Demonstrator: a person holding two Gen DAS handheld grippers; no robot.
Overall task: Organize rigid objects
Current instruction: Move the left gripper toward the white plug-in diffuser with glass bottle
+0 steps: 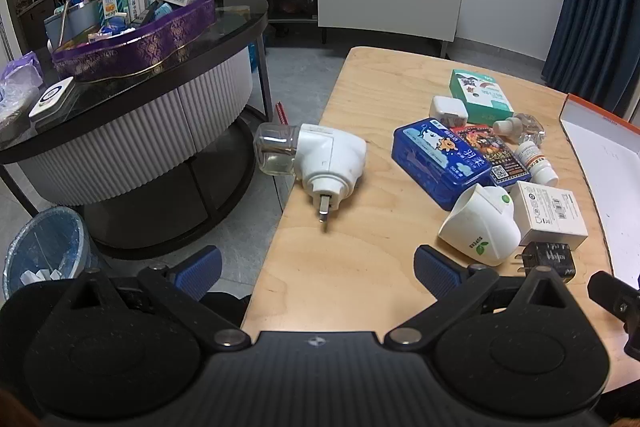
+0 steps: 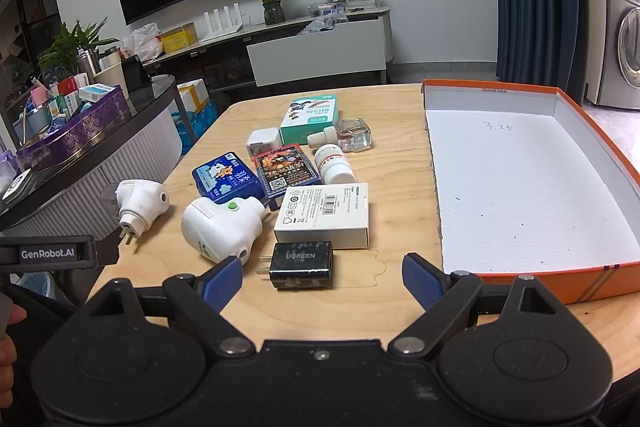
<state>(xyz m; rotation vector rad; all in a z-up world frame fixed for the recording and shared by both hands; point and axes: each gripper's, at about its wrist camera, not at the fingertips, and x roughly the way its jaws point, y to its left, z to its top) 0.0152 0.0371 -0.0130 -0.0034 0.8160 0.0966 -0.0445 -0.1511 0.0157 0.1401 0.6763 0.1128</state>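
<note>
Left wrist view: our left gripper [image 1: 318,269] stands spread wide and empty. Just ahead of it, at the wooden table's [image 1: 360,291] edge, lies the plug-in mosquito vaporizer [image 1: 332,157], glass bottle overhanging. We judge it light, stiff, bottle fragile; grasp the white body.

Right wrist view: our right gripper [image 2: 322,277] is likewise spread and empty. Black UGREEN charger [image 2: 301,263] just ahead between the fingers: compact, rigid, likely slippery; pinch its flat sides. Orange box lid [image 2: 576,283] to the right.
</note>
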